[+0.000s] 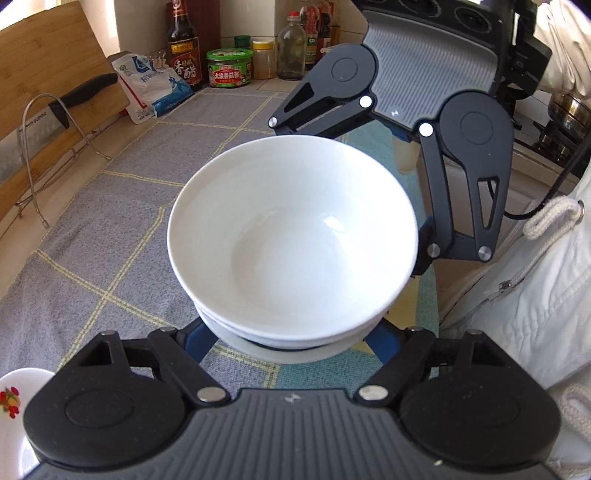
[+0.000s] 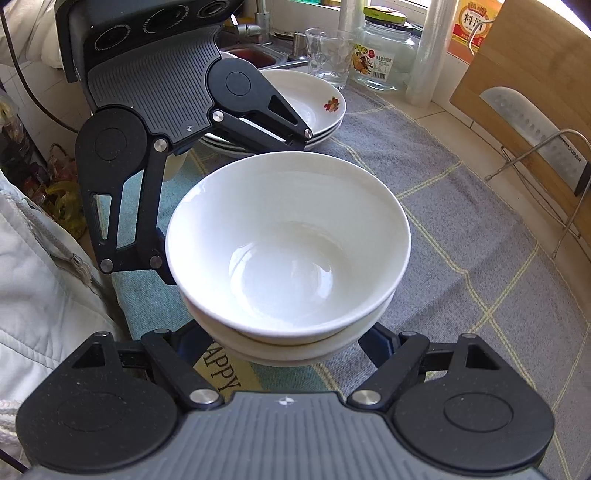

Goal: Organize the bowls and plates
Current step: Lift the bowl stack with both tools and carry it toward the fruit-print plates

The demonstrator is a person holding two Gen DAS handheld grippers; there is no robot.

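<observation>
1. In the left wrist view, the left tongs [image 1: 295, 332] fill the bottom of the frame, their blue fingers [image 1: 197, 341] reaching under the sides of a stack of white bowls [image 1: 295, 236]; the tips are hidden beneath it, so I cannot tell whether they press on it.
2. In the right wrist view, the right tongs [image 2: 291, 343] sit likewise at the bottom edge, straddling the same stack of white bowls [image 2: 288, 240]. Their tips are hidden too, and the grip cannot be told. Both sets of tongs stand partly open, spanning the stack's lower part.
3. The stack is at frame centre in both views, on or just above a grey checked cloth [image 1: 122, 221] covering the bench [image 2: 436, 110].
4. Below the bowls in the right wrist view, a yellow patch of the cloth reads "APPY" [image 2: 221, 373].
5. At the lower left corner of the left wrist view is the rim of a flower-printed plate [image 1: 14, 398].
6. At mid-distance on the right of the right wrist view, a cleaver marked "SUPOR" [image 2: 535, 129] rests in a wire rack [image 2: 569, 206] against a wooden board [image 2: 524, 55].
7. At the upper centre of that view, a pile of flower-printed plates [image 2: 317, 107] lies behind the other tongs.
8. Farthest back stand a glass mug [image 2: 327, 55], a labelled jar [image 2: 384, 62] and a yellow carton [image 2: 469, 26].
9. At the top of the left wrist view stand a dark bottle with Chinese characters [image 1: 183, 48], a green-lidded tub [image 1: 229, 68] and a white-and-blue bag [image 1: 155, 85].
</observation>
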